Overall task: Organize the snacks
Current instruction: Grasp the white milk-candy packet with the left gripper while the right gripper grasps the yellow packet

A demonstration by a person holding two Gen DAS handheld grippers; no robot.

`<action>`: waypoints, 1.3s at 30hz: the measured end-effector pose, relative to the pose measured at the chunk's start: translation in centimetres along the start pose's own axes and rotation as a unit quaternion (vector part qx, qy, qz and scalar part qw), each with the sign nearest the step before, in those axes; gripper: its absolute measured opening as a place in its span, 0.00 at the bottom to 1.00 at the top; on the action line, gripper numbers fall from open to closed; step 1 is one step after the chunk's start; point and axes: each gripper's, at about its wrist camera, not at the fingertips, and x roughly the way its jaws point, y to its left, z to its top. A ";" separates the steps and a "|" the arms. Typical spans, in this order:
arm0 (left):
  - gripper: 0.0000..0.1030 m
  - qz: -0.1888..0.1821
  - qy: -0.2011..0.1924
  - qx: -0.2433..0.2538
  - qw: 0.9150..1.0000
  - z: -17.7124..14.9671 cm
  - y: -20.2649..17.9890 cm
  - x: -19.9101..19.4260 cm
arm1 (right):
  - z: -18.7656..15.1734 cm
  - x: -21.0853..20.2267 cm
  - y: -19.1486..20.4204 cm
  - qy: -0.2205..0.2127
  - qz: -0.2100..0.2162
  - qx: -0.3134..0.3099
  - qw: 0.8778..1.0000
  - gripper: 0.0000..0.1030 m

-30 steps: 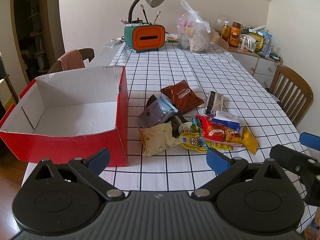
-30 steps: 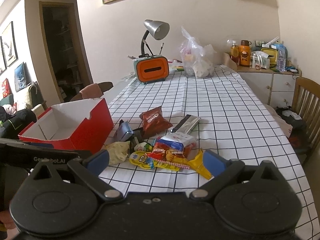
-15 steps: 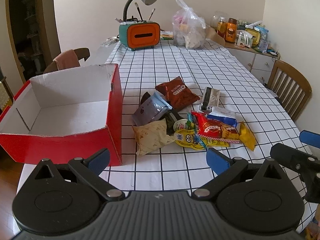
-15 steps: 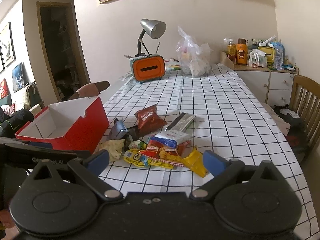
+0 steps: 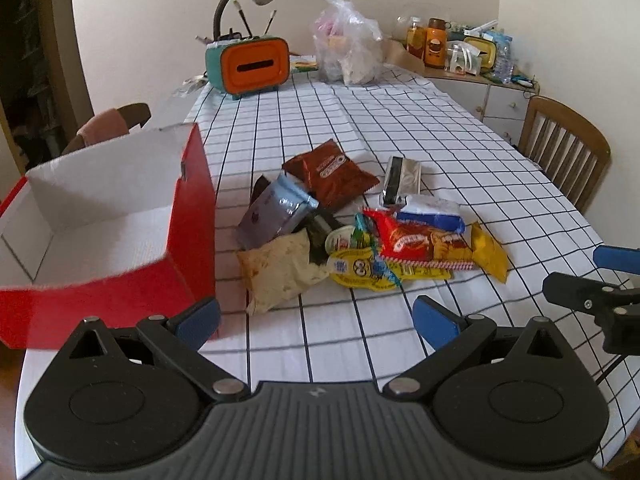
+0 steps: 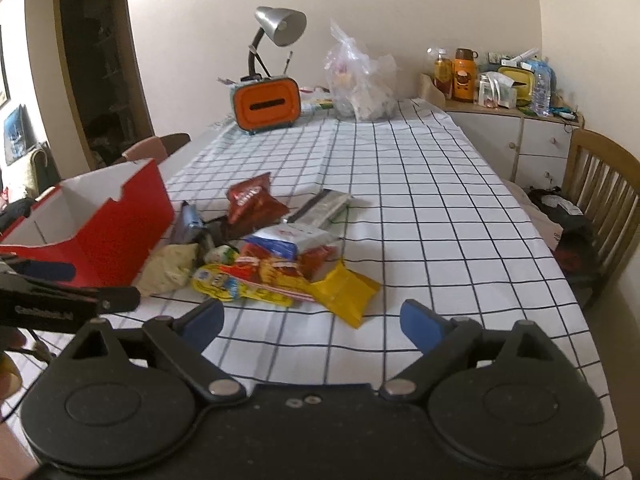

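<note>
Only the right wrist view shows the doorway at upper left and bags by the chair at right; the left wrist view looks down into the empty-floored red box (image 5: 100, 232). Left gripper (image 5: 316, 316) stands wide apart, holding nothing. Right gripper (image 6: 312, 320) is wide too, its jaws closing with only tablecloth (image 6: 420, 208) between them. One snack pile (image 5: 360, 232) lies mid-frame just right of the box; roughly ten packets, overlapping, exact count unclear.

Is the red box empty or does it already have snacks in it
Empty, as far as shown. The red box shows only bare white floor and walls; the snack pile lies outside, on the tablecloth.
</note>
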 end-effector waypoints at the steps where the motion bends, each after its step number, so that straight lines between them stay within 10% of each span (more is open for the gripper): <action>1: 1.00 0.000 0.000 -0.001 1.000 0.5 0.1 0.2 | 0.1 0.3 -0.2 0.002 -0.001 -0.001 1.000 0.89; 23: 1.00 -0.063 0.092 0.061 0.992 10.4 -5.1 8.0 | 1.8 9.9 -2.0 0.087 0.052 -0.142 0.985 0.69; 39: 0.87 -0.089 0.188 0.091 0.974 11.1 -9.7 15.3 | 2.0 11.9 -3.1 0.094 0.086 -0.185 0.974 0.67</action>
